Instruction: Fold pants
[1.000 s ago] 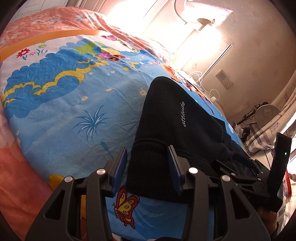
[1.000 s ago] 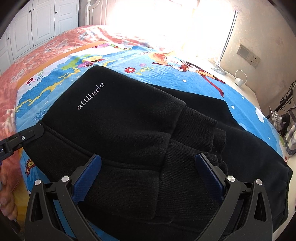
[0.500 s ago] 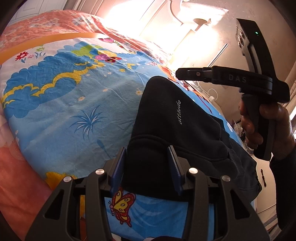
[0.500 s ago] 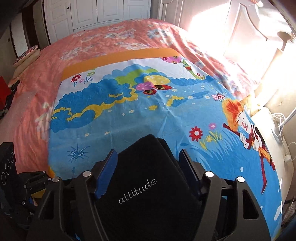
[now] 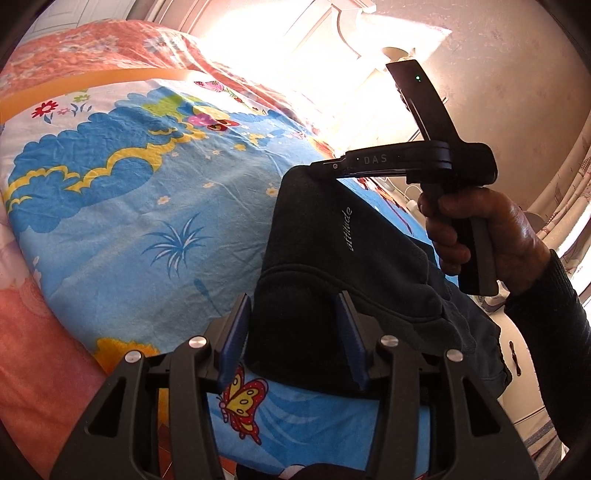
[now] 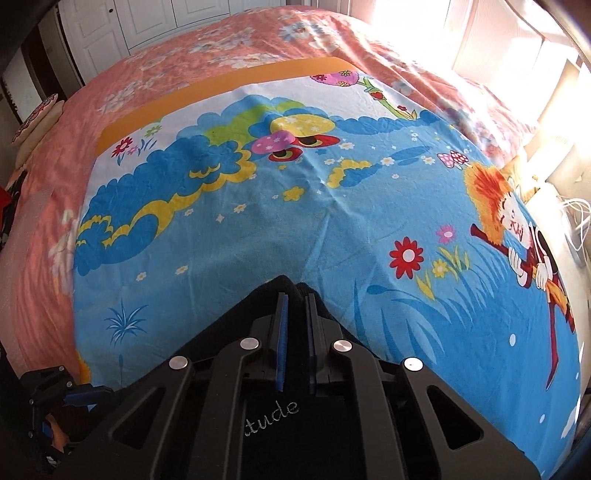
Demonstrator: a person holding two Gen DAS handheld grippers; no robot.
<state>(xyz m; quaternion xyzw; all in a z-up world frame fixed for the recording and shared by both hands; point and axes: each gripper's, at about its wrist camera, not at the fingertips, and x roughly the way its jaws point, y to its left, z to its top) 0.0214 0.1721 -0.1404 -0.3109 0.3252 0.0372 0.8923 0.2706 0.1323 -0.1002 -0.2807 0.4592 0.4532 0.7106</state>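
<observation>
Black pants (image 5: 332, 258) marked "attitude" lie folded on a blue cartoon sheet (image 5: 147, 221). My left gripper (image 5: 293, 299) straddles their thick near edge. Its jaws are opening, and the fabric still fills the gap and touches both blue pads. A hand (image 5: 498, 236) holds my right gripper (image 5: 317, 165), which is shut on the pants' far corner and lifts it into a peak. In the right wrist view the right gripper (image 6: 296, 297) pinches black cloth (image 6: 240, 317) between nearly closed pads. The left gripper (image 6: 74, 395) shows at the lower left there.
The sheet (image 6: 295, 203) lies over an orange floral bedspread (image 6: 184, 55). White wardrobe doors (image 6: 110, 22) stand beyond the bed. Sunlit furniture and white cables (image 6: 576, 221) sit along the bed's right side.
My right gripper swung from the pants' near side to their far corner, closed on it and raised it. The left gripper stayed put, its pads a touch wider.
</observation>
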